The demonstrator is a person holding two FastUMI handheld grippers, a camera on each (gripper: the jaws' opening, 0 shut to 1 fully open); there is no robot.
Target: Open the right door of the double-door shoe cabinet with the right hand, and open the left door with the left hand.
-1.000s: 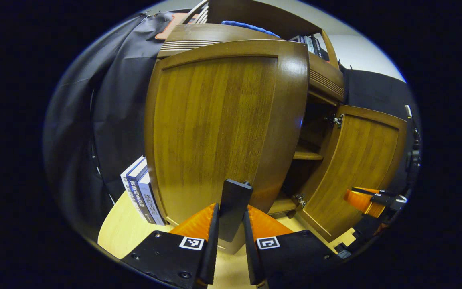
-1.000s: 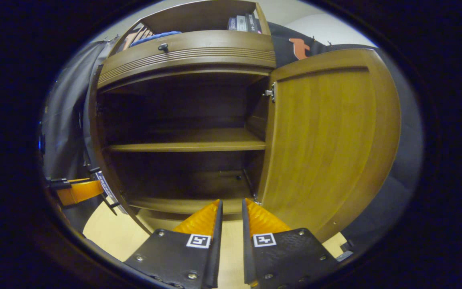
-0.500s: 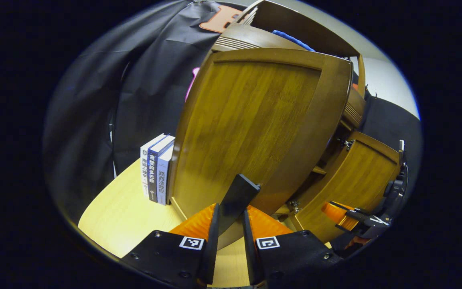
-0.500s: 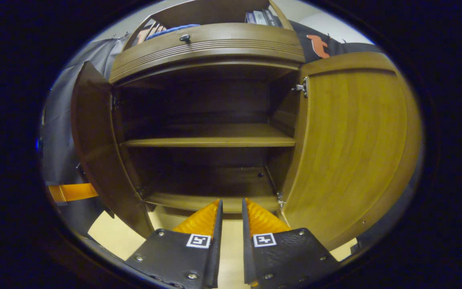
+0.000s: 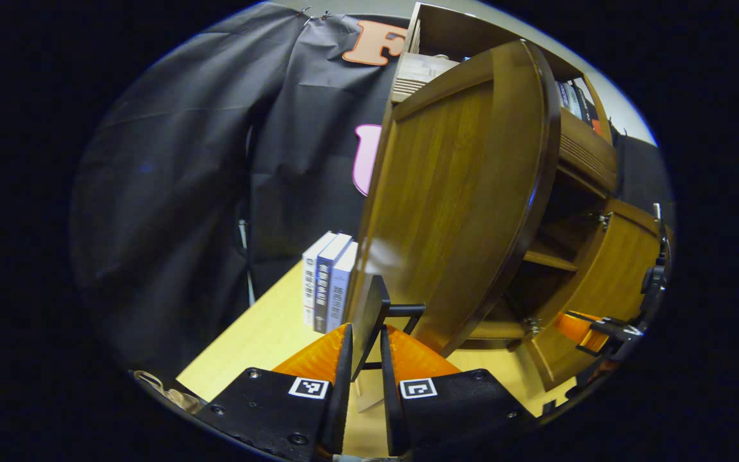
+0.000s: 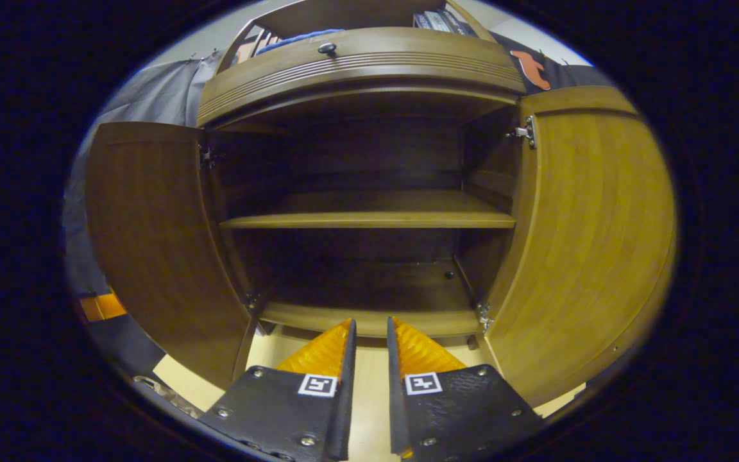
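In the left gripper view, the brown wooden shoe cabinet's left door [image 5: 459, 205] stands swung wide open, seen nearly edge-on. My left gripper [image 5: 365, 328] is shut on that door's black handle [image 5: 369, 308], an orange finger on each side. The right door [image 5: 620, 276] is open too, and the right gripper [image 5: 584, 324] shows small beside it. In the right gripper view both doors, left door [image 6: 151, 244] and right door [image 6: 594, 231], stand open on either side of the dark inside with one shelf [image 6: 369, 218]. My right gripper [image 6: 371, 324] hangs in front of the cabinet's base, shut, holding nothing.
Three upright books [image 5: 328, 282] stand on the light wooden table [image 5: 260, 340] just left of the open left door. A drawer with a dark knob [image 6: 327, 48] runs above the doors, with more books [image 6: 437, 19] on top.
The left door has swung further open to the left, my left gripper holding its handle throughout. The right gripper has drifted slightly, now facing the open cabinet square on.
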